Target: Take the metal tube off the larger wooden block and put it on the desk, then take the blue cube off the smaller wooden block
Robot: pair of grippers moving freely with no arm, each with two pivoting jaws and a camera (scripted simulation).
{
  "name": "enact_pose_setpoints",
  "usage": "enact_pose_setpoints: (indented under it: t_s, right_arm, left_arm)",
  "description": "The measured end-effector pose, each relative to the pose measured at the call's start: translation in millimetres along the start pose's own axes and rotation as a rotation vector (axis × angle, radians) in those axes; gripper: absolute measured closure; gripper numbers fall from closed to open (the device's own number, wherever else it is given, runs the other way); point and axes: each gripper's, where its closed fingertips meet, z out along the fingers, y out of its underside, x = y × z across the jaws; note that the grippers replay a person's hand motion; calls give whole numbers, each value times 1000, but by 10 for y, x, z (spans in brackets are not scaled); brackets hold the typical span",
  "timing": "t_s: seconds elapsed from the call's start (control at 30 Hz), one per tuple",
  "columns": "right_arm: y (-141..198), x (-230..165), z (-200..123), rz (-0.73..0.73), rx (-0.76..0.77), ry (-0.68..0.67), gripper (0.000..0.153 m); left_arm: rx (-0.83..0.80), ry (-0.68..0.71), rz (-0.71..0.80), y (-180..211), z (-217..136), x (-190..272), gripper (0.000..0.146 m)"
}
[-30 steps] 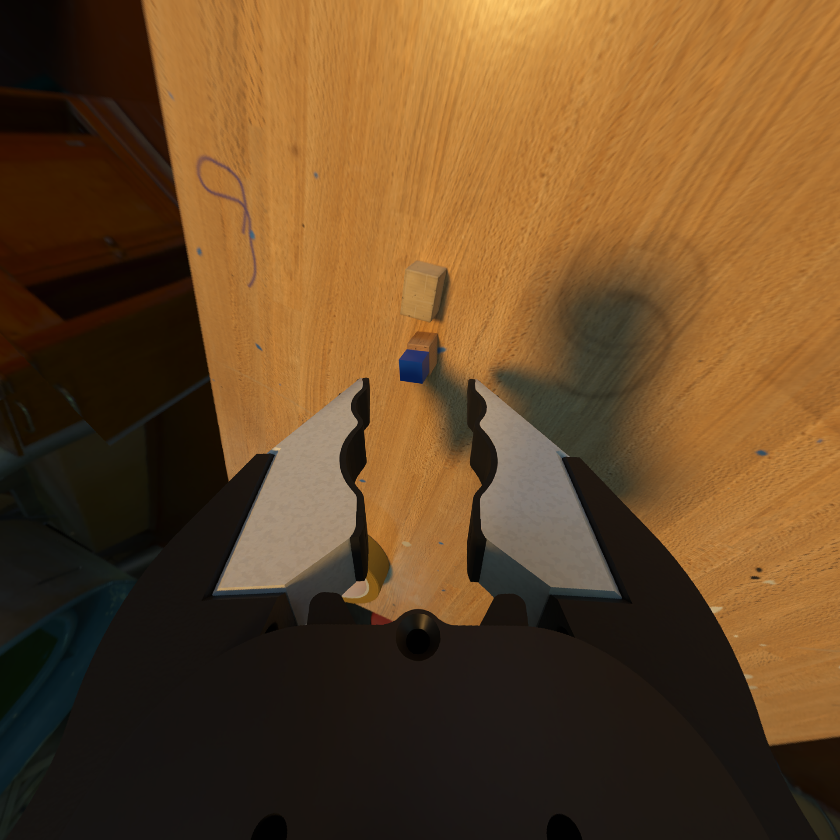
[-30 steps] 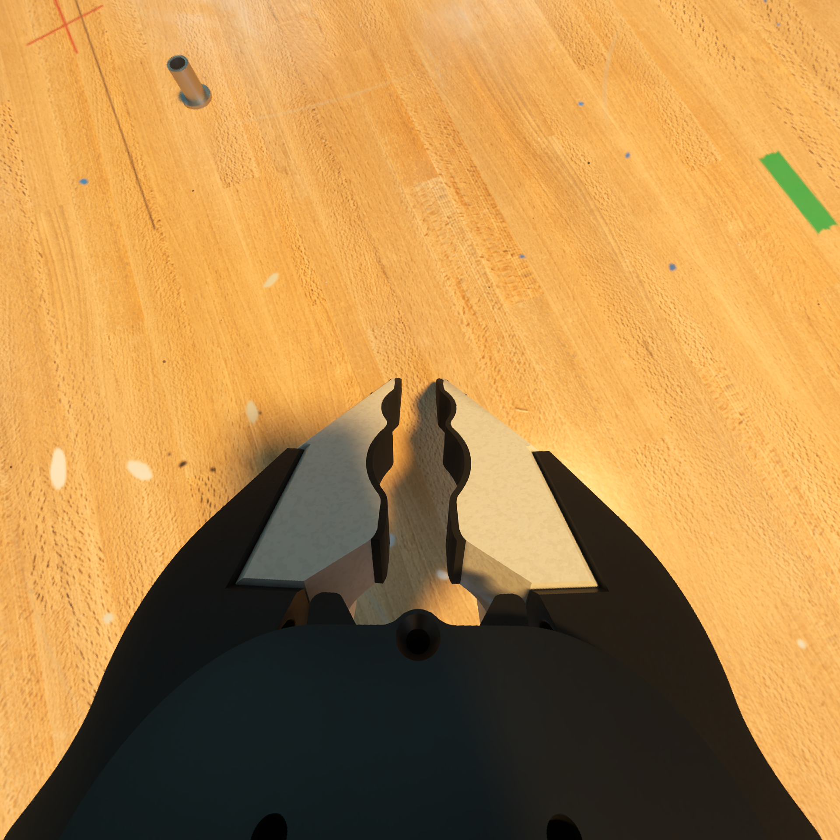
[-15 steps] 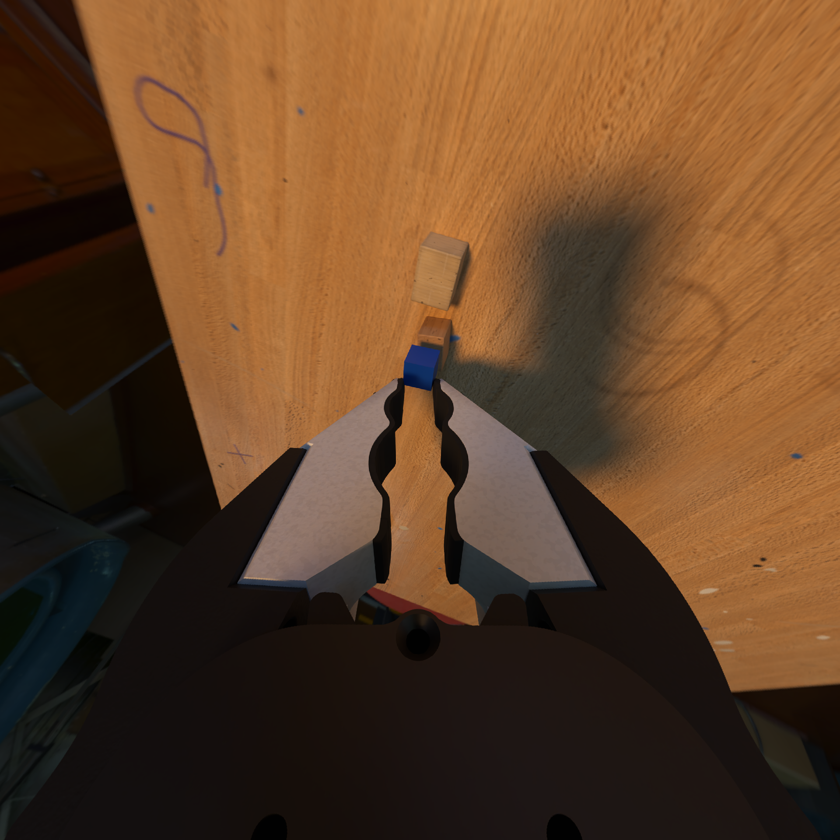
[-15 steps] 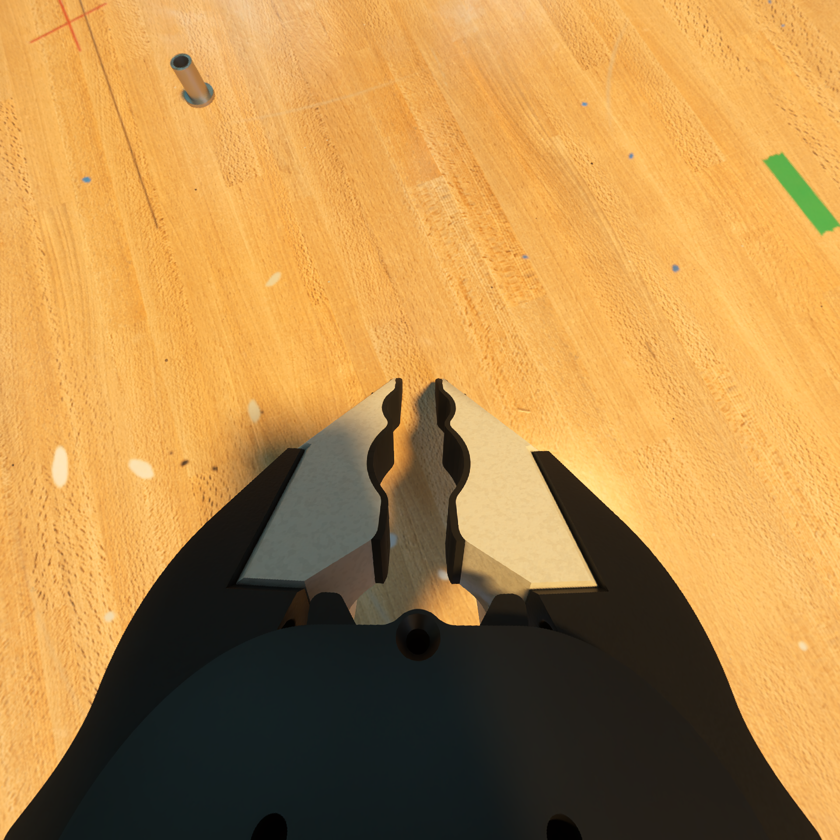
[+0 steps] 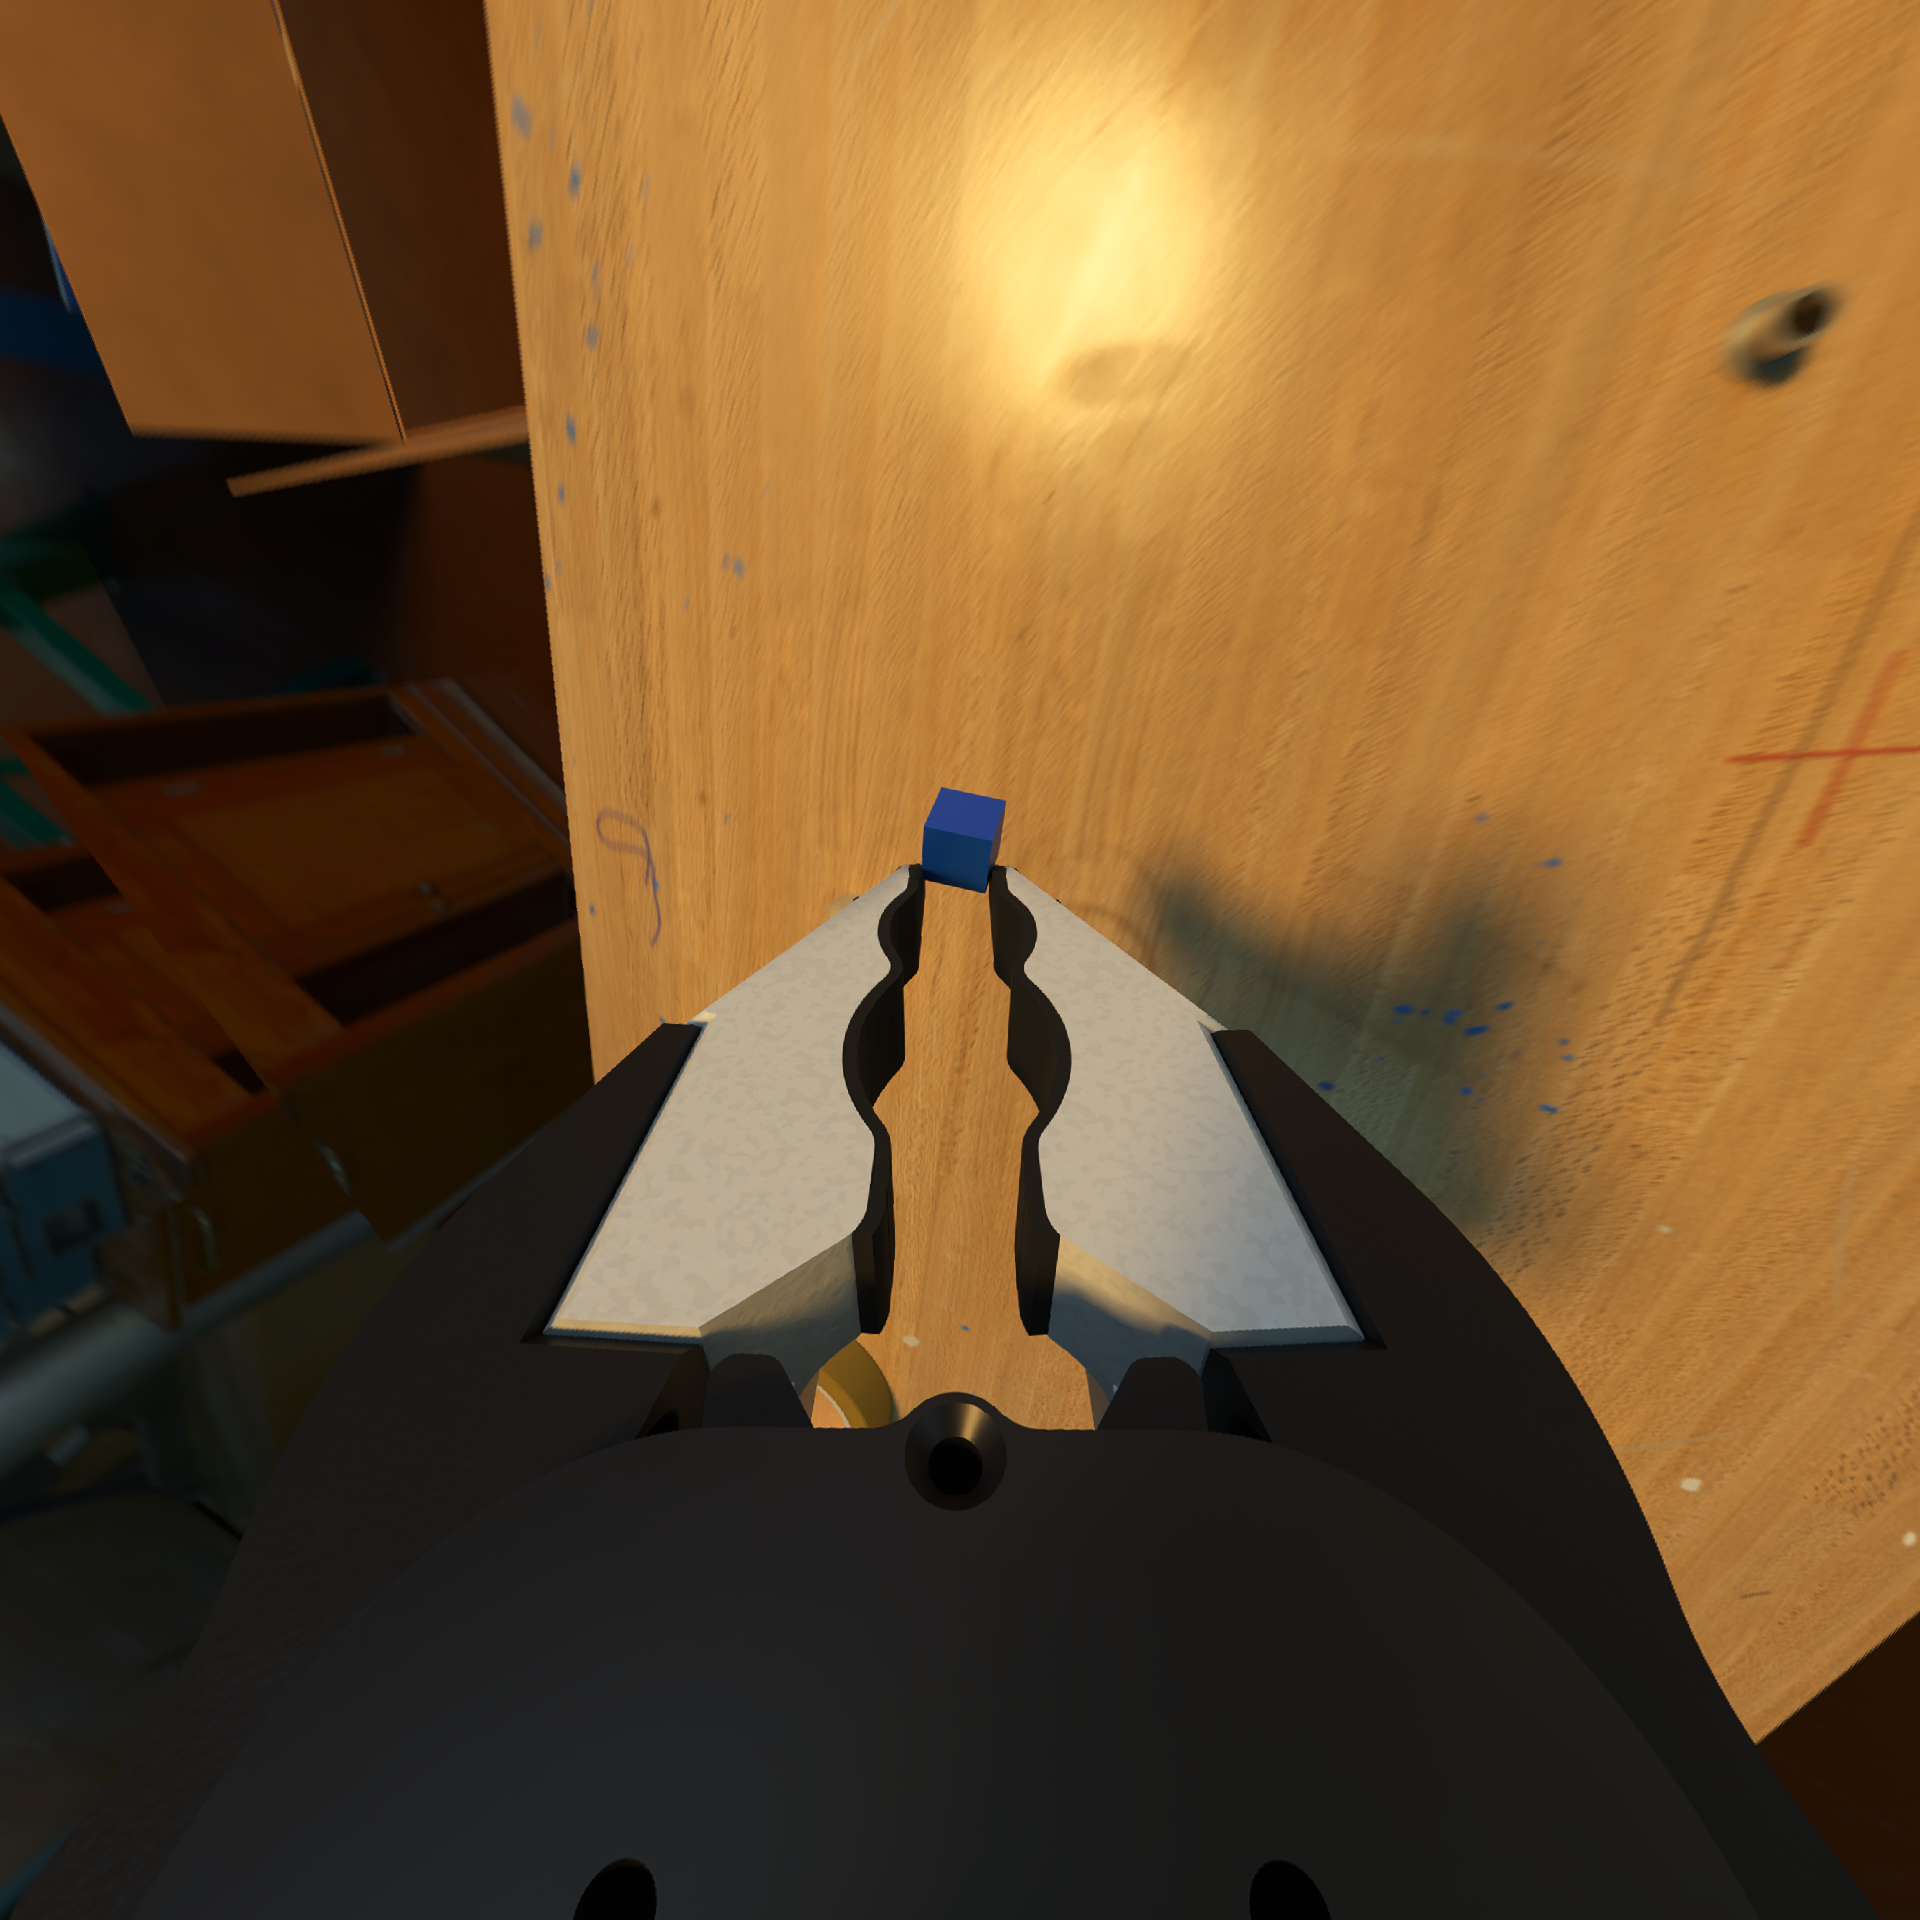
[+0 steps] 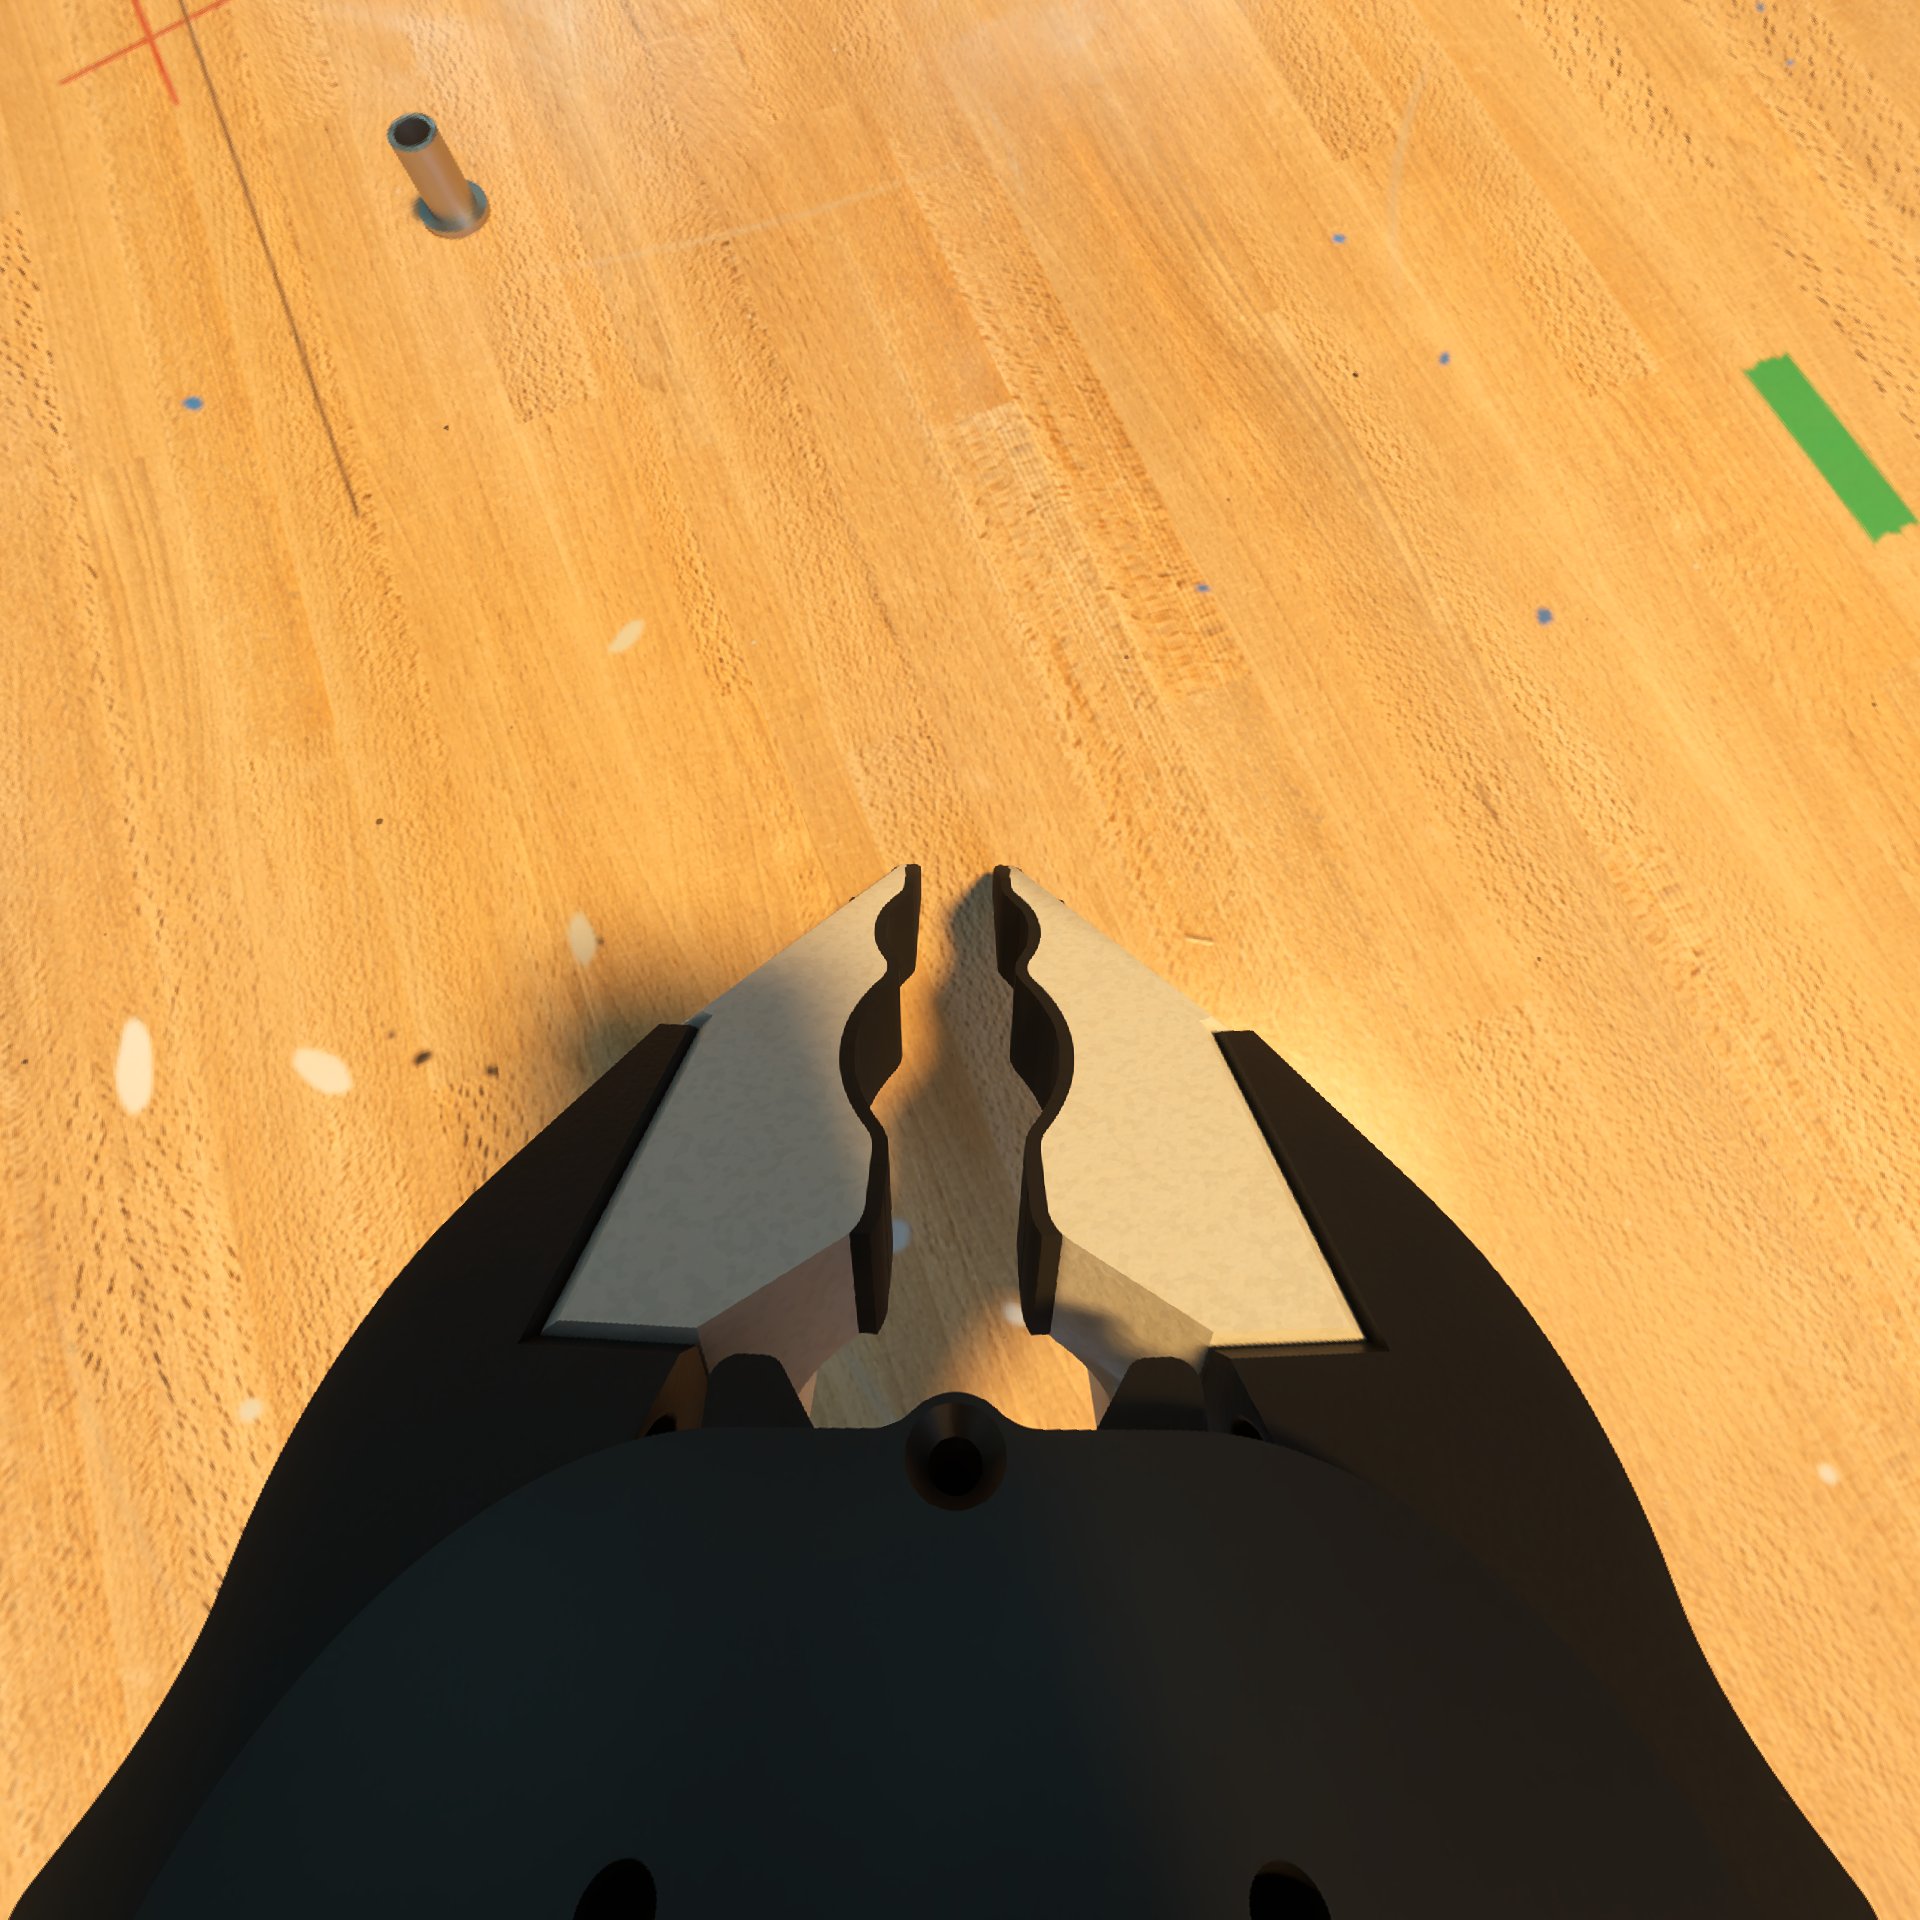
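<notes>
Nearest in the left wrist view is the black body of the left hand-held gripper, with two pale speckled finger plates edged by wavy black pads. A rounded yellow object, mostly hidden, shows low between the finger bases. The fingertips pinch the small blue cube by its lower edge, one tip on each side, so this hand-held gripper is closed on the cube, which pokes out just beyond the tips and clear of the bench. Behind it runs the broad, warm, fine-grained wooden bench, carrying a dark blurred shadow to the right, scattered blue specks, a purple scribble near its left edge and a red cross mark at the right. Far off to the upper right stands the small metal tube, blurred, resting on the bench. Left of the bench edge lie dark wooden drawers and cabinets.

In the right wrist view, the right hand-held gripper hovers over bare bench planks, its fingers nearly together with a narrow gap and nothing between them. Pale flecks dot the wood nearby. Farther out, a strip of green tape lies to the right, and the grey flanged metal tube stands upright at the upper left, well apart from this hand-held gripper, beside a thin dark line and the red cross mark.
</notes>
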Motion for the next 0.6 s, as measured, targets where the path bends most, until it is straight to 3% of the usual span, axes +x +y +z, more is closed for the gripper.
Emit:
enact_pose_setpoints:
  t_s: [0.17, 0.3, 0.6]
  right_arm:
    - [1, -8, -2, -8, -5, 2, 139]
    - [1, -22, -3, -20, -11, 2, 139]
    - [3, -34, -6, -30, -15, 2, 138]
  left_arm:
    - [5, -7, 180, -526, -201, 450, 134]
    - [-12, 16, 312, -881, -141, 790, 134]
    - [-142, 191, 408, -1193, 688, 1281, 134]
